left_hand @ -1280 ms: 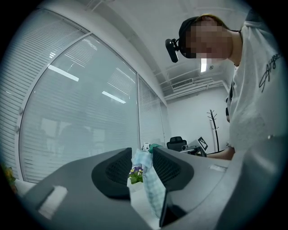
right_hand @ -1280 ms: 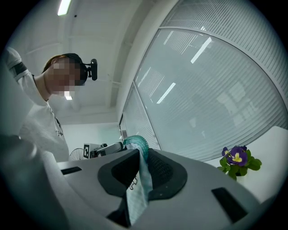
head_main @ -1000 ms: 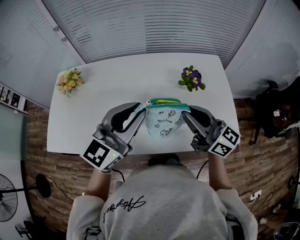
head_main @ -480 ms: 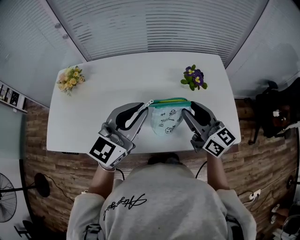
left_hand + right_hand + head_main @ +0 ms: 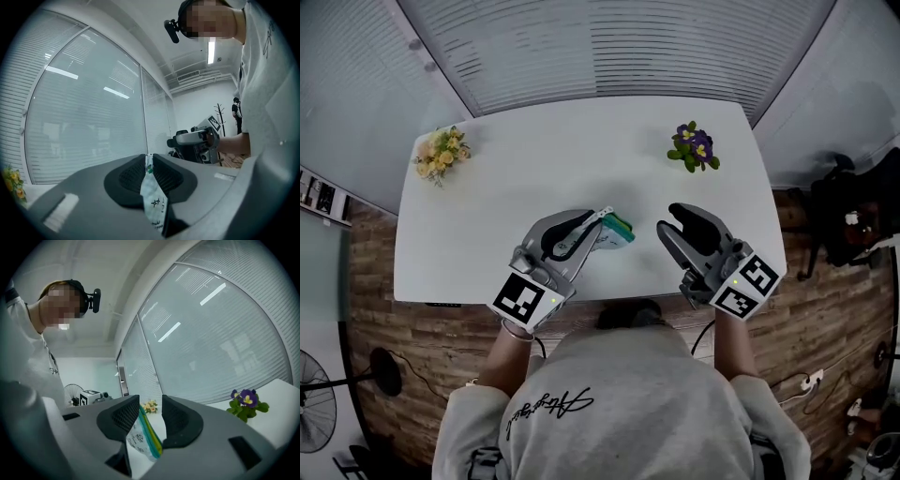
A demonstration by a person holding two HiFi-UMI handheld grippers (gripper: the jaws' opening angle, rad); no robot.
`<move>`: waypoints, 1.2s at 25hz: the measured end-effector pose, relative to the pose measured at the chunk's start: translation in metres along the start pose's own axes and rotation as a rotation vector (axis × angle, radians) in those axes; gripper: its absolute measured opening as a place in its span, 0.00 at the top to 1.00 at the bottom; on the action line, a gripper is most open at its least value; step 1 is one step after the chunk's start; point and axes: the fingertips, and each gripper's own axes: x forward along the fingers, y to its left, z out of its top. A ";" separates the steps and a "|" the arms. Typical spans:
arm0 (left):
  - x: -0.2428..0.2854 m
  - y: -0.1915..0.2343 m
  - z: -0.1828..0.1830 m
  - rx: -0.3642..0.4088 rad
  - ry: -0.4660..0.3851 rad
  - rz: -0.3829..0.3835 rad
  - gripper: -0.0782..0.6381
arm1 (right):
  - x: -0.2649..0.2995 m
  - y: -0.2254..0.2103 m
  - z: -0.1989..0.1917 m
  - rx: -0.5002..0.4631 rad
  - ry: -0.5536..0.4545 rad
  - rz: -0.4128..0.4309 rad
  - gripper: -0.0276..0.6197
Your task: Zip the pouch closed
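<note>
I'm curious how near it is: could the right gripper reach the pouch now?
Probably yes. The right gripper, its jaws just opening with nothing in them, faces the pouch with nothing between them; the left gripper pinches its far end.

The pouch (image 5: 137, 437) is white with black doodles and a teal-and-yellow zip edge; the table (image 5: 581, 150) is plain white.

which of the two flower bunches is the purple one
The flowers at the table's far right: purple blooms over green leaves. The bunch at far left is yellow.
</note>
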 end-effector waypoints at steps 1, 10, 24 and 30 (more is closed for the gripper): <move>-0.001 -0.003 -0.002 0.003 0.001 -0.011 0.82 | 0.006 0.007 -0.003 0.018 0.005 0.026 0.73; -0.006 -0.026 -0.024 0.022 0.009 -0.086 0.82 | 0.040 0.039 -0.044 0.129 0.124 0.064 0.73; -0.007 -0.043 -0.034 0.124 0.045 -0.152 0.82 | 0.042 0.049 -0.045 0.156 0.123 0.046 0.80; -0.004 -0.047 -0.033 0.170 0.056 -0.157 0.82 | 0.040 0.043 -0.048 0.184 0.108 0.004 0.82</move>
